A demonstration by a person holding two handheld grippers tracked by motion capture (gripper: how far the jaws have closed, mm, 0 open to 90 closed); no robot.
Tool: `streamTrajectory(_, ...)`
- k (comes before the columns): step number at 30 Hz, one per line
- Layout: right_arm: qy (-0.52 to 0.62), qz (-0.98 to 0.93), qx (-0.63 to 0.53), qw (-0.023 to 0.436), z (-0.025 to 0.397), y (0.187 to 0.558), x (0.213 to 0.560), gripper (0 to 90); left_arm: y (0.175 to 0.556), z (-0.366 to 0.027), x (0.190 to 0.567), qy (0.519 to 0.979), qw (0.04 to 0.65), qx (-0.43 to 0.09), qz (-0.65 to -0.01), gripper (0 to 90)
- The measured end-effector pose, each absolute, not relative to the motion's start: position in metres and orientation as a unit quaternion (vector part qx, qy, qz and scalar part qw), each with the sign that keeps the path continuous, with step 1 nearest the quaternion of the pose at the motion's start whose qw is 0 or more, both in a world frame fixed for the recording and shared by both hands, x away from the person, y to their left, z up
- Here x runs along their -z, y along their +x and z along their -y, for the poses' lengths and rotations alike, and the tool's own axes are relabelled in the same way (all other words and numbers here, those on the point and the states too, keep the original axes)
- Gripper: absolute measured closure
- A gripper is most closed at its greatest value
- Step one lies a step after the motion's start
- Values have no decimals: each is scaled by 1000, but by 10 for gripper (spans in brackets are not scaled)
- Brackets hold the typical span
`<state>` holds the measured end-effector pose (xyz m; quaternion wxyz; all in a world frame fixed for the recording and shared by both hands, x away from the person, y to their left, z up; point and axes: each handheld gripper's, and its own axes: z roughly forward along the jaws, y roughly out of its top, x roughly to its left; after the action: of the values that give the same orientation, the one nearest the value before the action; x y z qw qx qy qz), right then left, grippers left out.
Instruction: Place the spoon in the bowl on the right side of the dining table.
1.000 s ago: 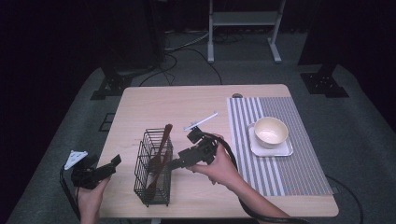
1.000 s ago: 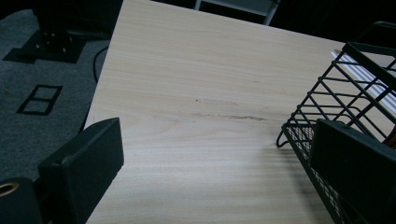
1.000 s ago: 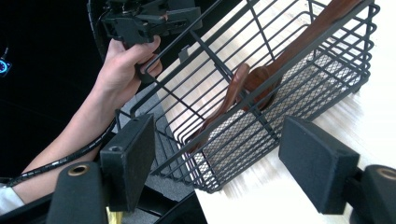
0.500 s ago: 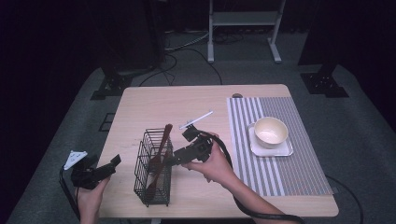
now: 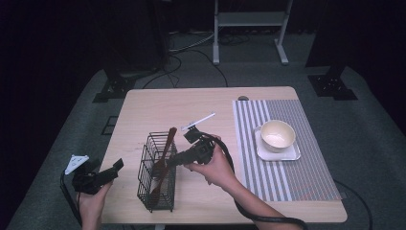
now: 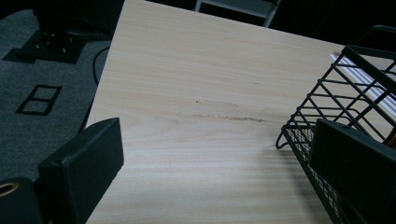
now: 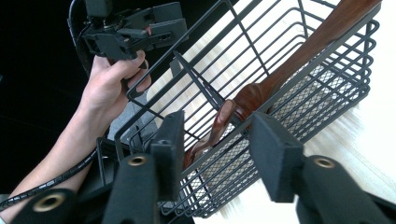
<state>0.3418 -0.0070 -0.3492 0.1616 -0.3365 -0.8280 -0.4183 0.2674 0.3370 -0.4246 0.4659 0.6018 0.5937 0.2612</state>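
Note:
A black wire basket (image 5: 155,178) stands on the wooden table (image 5: 191,103) with dark wooden spoons (image 5: 165,149) leaning in it. My right gripper (image 5: 171,160) is open at the basket's right side. In the right gripper view its jaws straddle the basket's wire wall (image 7: 299,93), midway point (image 7: 222,140), with a wooden spoon handle (image 7: 280,74) just behind the wires. My left gripper (image 5: 111,171) hangs open off the table's left edge, away from the basket. Between its jaws (image 6: 222,163) lies bare tabletop, with the basket (image 6: 336,102) at the right.
A cream bowl (image 5: 276,134) sits on a white square plate (image 5: 290,154) on a striped placemat (image 5: 297,177) at the right. A white utensil (image 5: 197,121) lies behind the basket. The other hand with the left gripper (image 7: 135,28) shows beyond the basket.
My right gripper has moved a little left, up against the basket's right wall. The left gripper has stayed put.

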Motion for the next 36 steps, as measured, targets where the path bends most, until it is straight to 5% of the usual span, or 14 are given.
streamTrajectory(12, -331, 827, 426, 158, 5, 342, 348, 822, 267, -338, 424, 601, 466, -262, -594, 24)
streamTrajectory(36, -346, 798, 464, 165, 32, 344, 328, 833, 267, -337, 425, 602, 465, -261, -595, 25)
